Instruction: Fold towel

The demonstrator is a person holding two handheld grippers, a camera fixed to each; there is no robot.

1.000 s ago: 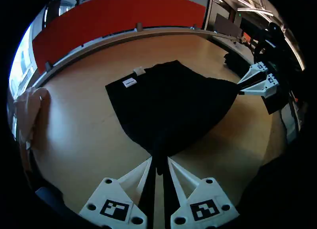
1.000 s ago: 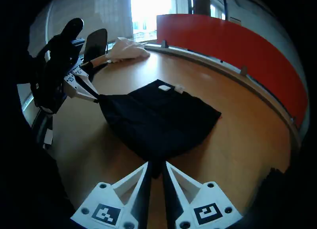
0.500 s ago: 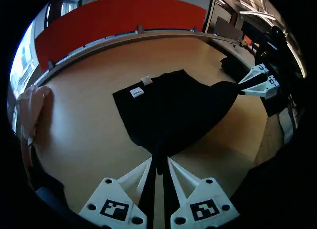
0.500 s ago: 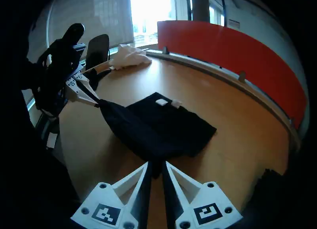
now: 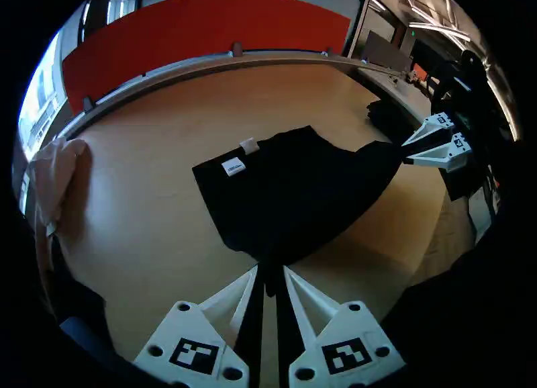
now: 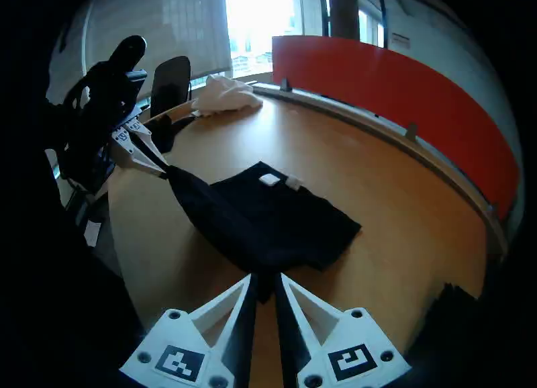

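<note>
Both near corners of towel (image 5: 295,186) pinched: one in left gripper (image 5: 270,280), one in right gripper (image 6: 265,284); edge held off table (image 5: 148,207), probably to carry over far half.

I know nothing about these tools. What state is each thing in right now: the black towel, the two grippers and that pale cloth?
black towel: near edge lifted off the table by two corners, far part lying flat, white tag facing up.
left gripper: shut on one towel corner.
right gripper: shut on the other corner.
pale cloth: crumpled in a heap near the table's edge.
</note>
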